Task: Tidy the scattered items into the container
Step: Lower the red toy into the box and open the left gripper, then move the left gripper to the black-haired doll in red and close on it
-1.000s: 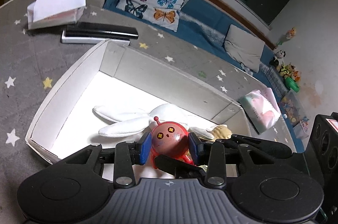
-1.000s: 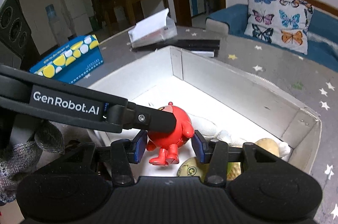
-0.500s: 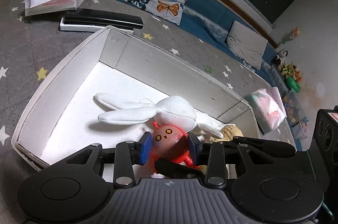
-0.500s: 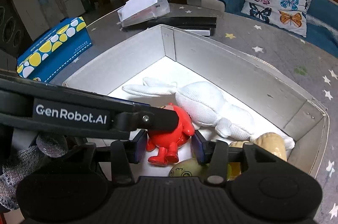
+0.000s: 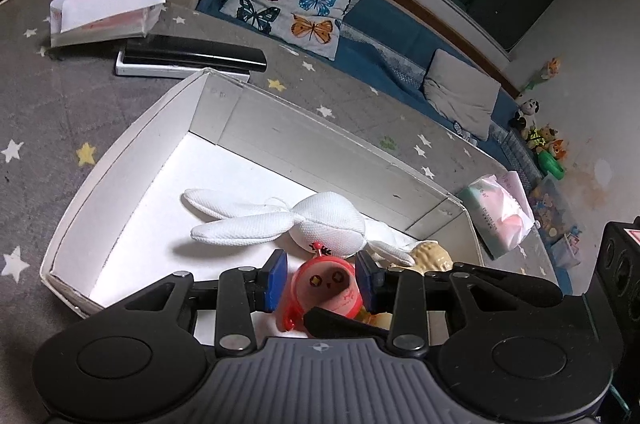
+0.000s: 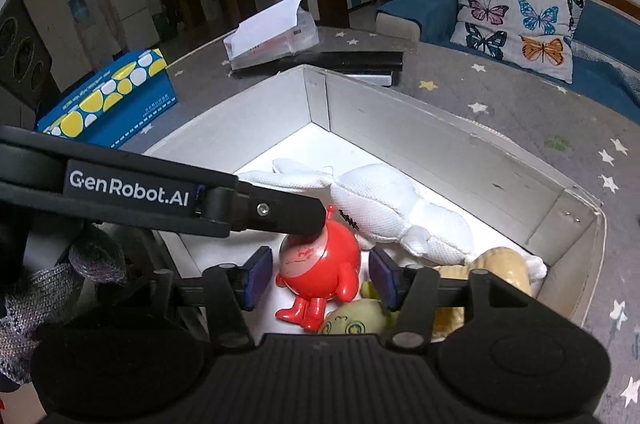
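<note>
The left gripper reaches into the open white cardboard box from its near side, its blue pads close on either flank of the round red plastic toy figure, though whether they touch it I cannot tell. The right gripper stands spread apart, pads clear of the toy on both sides. The toy lies in the box's near end just beside the white plush rabbit, antenna towards the rabbit, feet towards the right gripper, with a yellow-green soft toy at its right.
</note>
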`<state>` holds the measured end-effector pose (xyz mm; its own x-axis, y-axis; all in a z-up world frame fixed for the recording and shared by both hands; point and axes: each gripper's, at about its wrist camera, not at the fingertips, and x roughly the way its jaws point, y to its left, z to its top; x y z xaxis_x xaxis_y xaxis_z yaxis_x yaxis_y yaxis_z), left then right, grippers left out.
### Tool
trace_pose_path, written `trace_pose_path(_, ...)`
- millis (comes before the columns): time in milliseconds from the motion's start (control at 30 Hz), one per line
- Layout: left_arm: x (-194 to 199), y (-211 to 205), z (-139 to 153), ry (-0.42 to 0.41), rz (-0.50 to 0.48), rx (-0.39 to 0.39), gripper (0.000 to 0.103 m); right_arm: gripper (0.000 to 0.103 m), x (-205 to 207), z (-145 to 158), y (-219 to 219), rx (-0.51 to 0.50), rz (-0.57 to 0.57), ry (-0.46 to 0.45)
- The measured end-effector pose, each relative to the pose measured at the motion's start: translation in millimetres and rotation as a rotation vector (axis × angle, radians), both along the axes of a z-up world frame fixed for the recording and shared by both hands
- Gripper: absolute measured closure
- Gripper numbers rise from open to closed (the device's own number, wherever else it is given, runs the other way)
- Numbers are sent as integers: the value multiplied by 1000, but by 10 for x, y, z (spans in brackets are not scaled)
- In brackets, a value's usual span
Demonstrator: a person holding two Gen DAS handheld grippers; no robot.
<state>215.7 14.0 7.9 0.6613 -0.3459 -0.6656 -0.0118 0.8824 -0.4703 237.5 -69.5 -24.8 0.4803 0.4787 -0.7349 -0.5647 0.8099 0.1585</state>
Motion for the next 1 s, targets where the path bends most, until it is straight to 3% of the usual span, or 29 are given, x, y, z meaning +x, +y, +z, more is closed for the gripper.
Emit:
trace_pose_path(200, -109, -15, 68, -26, 4, 8, 64, 42, -124, 82, -67, 19, -11, -41)
trace_pose_path(400, -335, -6, 182, -71, 4, 24, 64, 33, -365, 253, -155, 41, -16, -131)
trace_pose_path(467, -440, 16, 228, -90, 11, 28, 64, 24, -472, 319, -187, 52, -15, -166)
trace_pose_path(667, -742, 94, 328, -133, 30, 45, 64, 18, -813, 451, -259, 117, 7, -225)
trace_pose_path(1000, -1138, 298, 283, -134, 74, 72, 64, 16, -1241, 402, -228, 162, 73, -244)
